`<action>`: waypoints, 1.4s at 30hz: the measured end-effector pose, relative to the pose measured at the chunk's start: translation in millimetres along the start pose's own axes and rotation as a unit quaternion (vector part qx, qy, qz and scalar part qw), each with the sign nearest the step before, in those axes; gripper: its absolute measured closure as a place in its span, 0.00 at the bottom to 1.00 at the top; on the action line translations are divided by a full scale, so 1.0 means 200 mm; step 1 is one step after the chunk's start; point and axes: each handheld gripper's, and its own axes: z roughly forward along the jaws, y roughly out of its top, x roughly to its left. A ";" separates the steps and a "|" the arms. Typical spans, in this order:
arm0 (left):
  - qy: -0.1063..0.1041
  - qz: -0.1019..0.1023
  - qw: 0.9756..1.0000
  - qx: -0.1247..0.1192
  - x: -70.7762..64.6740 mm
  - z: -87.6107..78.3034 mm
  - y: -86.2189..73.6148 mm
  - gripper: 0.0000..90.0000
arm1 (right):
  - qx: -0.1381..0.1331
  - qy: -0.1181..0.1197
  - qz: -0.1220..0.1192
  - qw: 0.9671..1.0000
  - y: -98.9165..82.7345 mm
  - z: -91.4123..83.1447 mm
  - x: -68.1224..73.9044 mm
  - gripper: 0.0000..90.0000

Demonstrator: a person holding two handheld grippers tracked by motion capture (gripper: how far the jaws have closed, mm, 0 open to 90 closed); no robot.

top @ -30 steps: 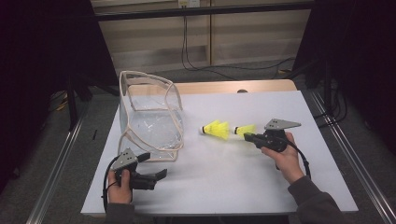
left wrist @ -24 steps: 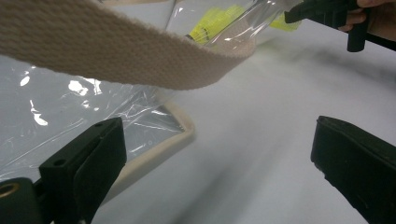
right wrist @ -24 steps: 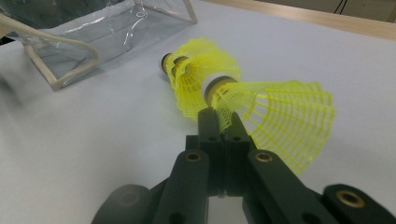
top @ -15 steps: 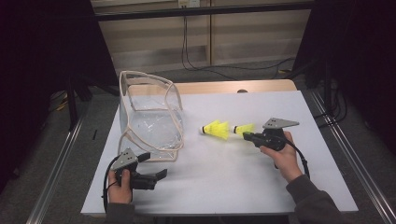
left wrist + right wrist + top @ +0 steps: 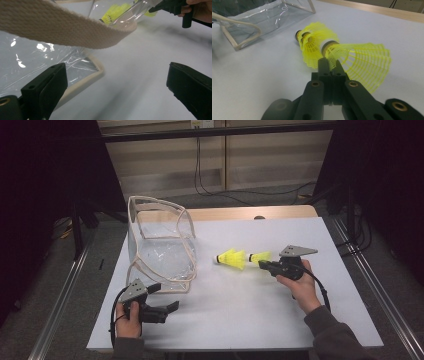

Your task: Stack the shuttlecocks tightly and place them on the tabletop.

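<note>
Nearest the person, the left gripper (image 5: 162, 299) sits low on the white bench (image 5: 240, 320), held in the left hand (image 5: 129, 319), its fingers (image 5: 45, 87) spread wide with nothing between them; in the left gripper view they frame bare bench and the near corner of the clear bag (image 5: 160, 252), just beside the left finger. A cream webbing strap (image 5: 62, 30) of that bag arcs across the top of this view, right in front of the camera.

Over on the right, the right hand (image 5: 300, 282) holds the right gripper (image 5: 264, 265) level, pointing toward the bag. Its fingers (image 5: 324, 68) are pressed together and pinch the edge of a yellow shuttlecock (image 5: 359, 60), skirt toward the gripper, cork end away. Whether it rests on the bench or hangs just above it, I cannot tell.

Just past it lies a second yellow shuttlecock (image 5: 231, 258) on its side on the bench, cork toward the bag, touching or nearly touching the held one.

Further left and back stands the clear bag, upright, cream trim around its open mouth, well apart from both shuttlecocks
</note>
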 end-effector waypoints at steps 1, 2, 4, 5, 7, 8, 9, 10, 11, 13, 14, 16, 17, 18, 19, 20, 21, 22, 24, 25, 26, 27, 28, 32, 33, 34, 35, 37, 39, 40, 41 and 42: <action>-0.001 -0.001 1.000 -0.001 0.00 0.00 0.00 0.04 | 0.000 -0.001 -0.001 1.000 0.00 0.00 0.00 0.99; -0.001 -0.001 1.000 -0.002 0.00 0.00 0.00 0.04 | 0.001 0.000 -0.001 1.000 0.00 0.00 0.00 0.99; 0.000 -0.001 1.000 -0.002 0.00 0.00 0.00 0.04 | 0.003 0.000 -0.003 1.000 0.00 0.01 0.00 0.99; 0.000 -0.001 1.000 -0.003 0.00 0.00 0.00 0.04 | 0.003 0.001 0.000 1.000 0.00 0.01 0.00 0.99; 0.000 -0.001 1.000 -0.003 0.00 0.00 0.00 0.04 | 0.003 0.000 -0.002 1.000 0.00 0.02 0.00 0.99; 0.001 -0.001 1.000 -0.001 0.00 0.00 0.00 0.04 | 0.002 0.001 -0.001 1.000 0.00 0.02 0.00 0.99; 0.001 -0.001 1.000 -0.001 0.00 0.00 0.00 0.04 | 0.002 0.000 -0.003 1.000 0.00 0.02 0.00 0.99; 0.001 -0.001 1.000 -0.003 0.00 0.00 0.00 0.04 | 0.002 0.000 -0.002 1.000 0.00 0.02 0.00 0.99; 0.001 -0.001 1.000 -0.003 0.00 0.00 0.00 0.04 | 0.002 0.001 -0.002 1.000 0.01 0.03 0.00 0.99; 0.001 -0.001 1.000 -0.003 0.00 0.00 0.00 0.04 | 0.004 0.001 -0.003 1.000 0.01 0.03 0.00 0.99; 0.001 -0.001 1.000 -0.002 0.00 0.00 0.00 0.04 | 0.003 0.001 -0.004 1.000 0.00 0.04 0.00 0.99; 0.001 -0.001 1.000 -0.002 0.00 0.00 0.00 0.04 | 0.005 0.001 -0.003 1.000 0.01 0.04 0.00 0.99; 0.001 -0.001 1.000 -0.002 0.00 0.00 0.00 0.04 | 0.004 0.002 -0.003 1.000 0.01 0.04 0.00 0.99; 0.001 0.000 1.000 -0.002 0.00 0.00 0.00 0.04 | 0.005 0.004 -0.004 1.000 0.01 0.05 0.01 0.99; 0.001 -0.001 1.000 -0.003 0.00 0.00 0.00 0.04 | 0.006 0.003 -0.006 1.000 0.01 0.05 0.01 0.99; 0.001 -0.001 1.000 -0.004 0.00 0.00 0.00 0.04 | 0.006 0.004 -0.005 1.000 0.01 0.05 0.01 0.99; 0.001 -0.001 1.000 -0.005 0.00 0.00 0.00 0.04 | 0.006 0.004 -0.006 1.000 0.01 0.06 0.01 0.99; 0.001 -0.001 1.000 -0.005 0.00 0.00 0.00 0.04 | 0.007 0.004 -0.008 1.000 0.01 0.06 0.01 0.99; 0.001 -0.001 1.000 -0.006 0.00 0.00 0.00 0.04 | 0.008 0.004 -0.009 1.000 0.01 0.07 0.02 0.99; 0.001 -0.002 1.000 -0.006 0.00 0.00 0.00 0.04 | 0.008 0.004 -0.008 1.000 0.02 0.07 0.02 0.99; 0.001 -0.001 1.000 -0.006 0.00 0.00 0.00 0.04 | 0.008 0.004 -0.009 1.000 0.02 0.07 0.02 0.99; 0.000 -0.001 1.000 -0.006 0.00 0.00 0.00 0.04 | 0.009 0.004 -0.009 1.000 0.02 0.08 0.02 0.99; 0.000 -0.001 1.000 -0.006 0.00 0.00 0.00 0.04 | 0.009 0.005 -0.009 1.000 0.02 0.08 0.02 0.99; 0.000 -0.002 1.000 -0.007 0.00 0.00 0.00 0.04 | 0.010 0.005 -0.009 1.000 0.01 0.09 0.02 0.99; 0.001 -0.002 1.000 -0.006 0.00 0.00 0.00 0.04 | 0.011 0.005 -0.009 1.000 0.01 0.09 0.02 0.99; 0.001 -0.002 1.000 -0.006 0.00 0.00 0.00 0.04 | 0.011 0.005 -0.010 1.000 0.01 0.09 0.02 0.99; 0.001 -0.002 1.000 -0.006 0.00 0.00 0.00 0.04 | 0.012 0.005 -0.010 1.000 0.01 0.09 0.02 0.99; 0.001 -0.002 1.000 -0.007 0.00 0.00 0.00 0.04 | 0.012 0.005 -0.009 1.000 0.01 0.09 0.02 0.99; 0.001 -0.001 1.000 -0.005 0.00 0.00 0.00 0.04 | 0.011 0.005 -0.010 1.000 0.02 0.09 0.02 0.99; 0.000 -0.001 1.000 -0.004 0.00 0.00 0.00 0.04 | 0.011 0.006 -0.009 1.000 0.02 0.10 0.02 0.99; 0.001 0.000 1.000 -0.005 0.00 0.00 0.00 0.04 | 0.011 0.007 -0.010 1.000 0.02 0.10 0.02 0.99; 0.000 0.000 1.000 -0.005 0.00 0.00 0.00 0.04 | 0.011 0.007 -0.010 1.000 0.02 0.10 0.02 0.99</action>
